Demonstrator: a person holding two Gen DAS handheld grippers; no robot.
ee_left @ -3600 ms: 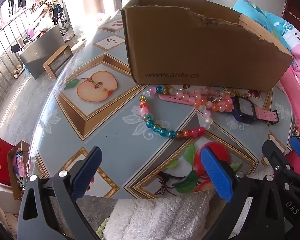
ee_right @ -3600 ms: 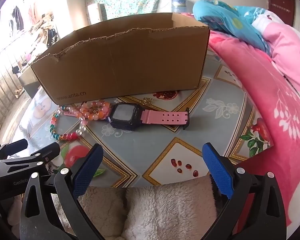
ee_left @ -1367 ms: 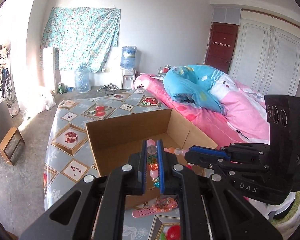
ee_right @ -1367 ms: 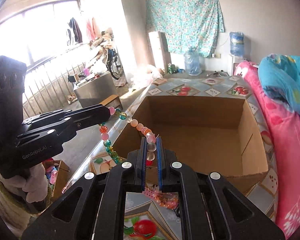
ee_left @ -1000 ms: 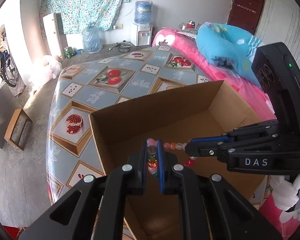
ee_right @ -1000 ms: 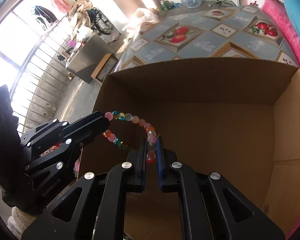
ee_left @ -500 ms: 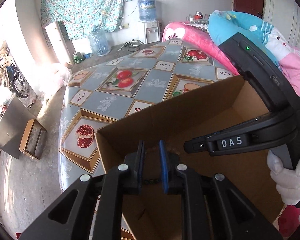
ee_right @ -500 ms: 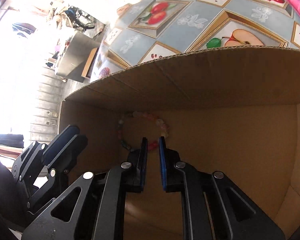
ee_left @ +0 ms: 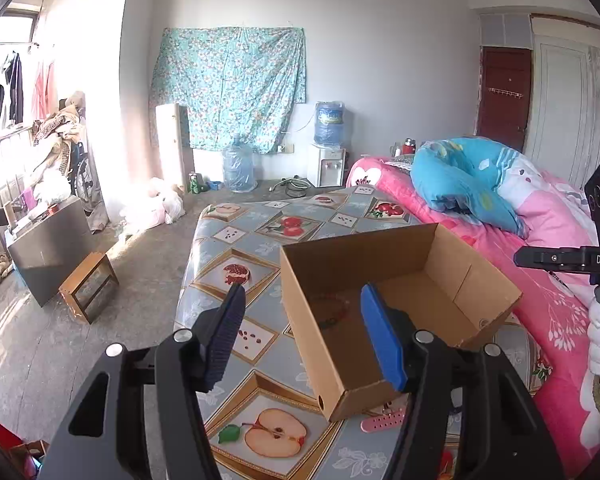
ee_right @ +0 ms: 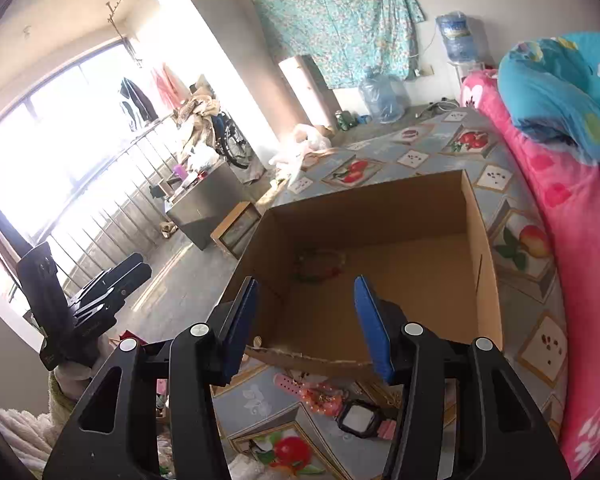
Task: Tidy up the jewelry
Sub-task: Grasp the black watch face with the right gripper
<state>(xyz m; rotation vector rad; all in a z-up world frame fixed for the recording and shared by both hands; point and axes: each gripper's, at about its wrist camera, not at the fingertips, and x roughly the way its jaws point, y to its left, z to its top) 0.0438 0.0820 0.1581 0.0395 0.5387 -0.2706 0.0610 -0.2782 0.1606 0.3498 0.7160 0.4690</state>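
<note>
Both hand-held grippers, left [ee_left: 300,336] and right [ee_right: 306,326], have just opened and hang empty; the multicoloured glass-bead necklace [ee_right: 320,266] now lies inside the brown cardboard box [ee_right: 484,280], frame centre, one item stowed.

Home bedrm: bed [ee_left: 548,240], water dispenser [ee_left: 327,148]

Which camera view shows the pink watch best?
The right wrist view: the pink watch lies whole on the table in front of the cardboard box. The left wrist view shows only a strap end behind the gripper.
</note>
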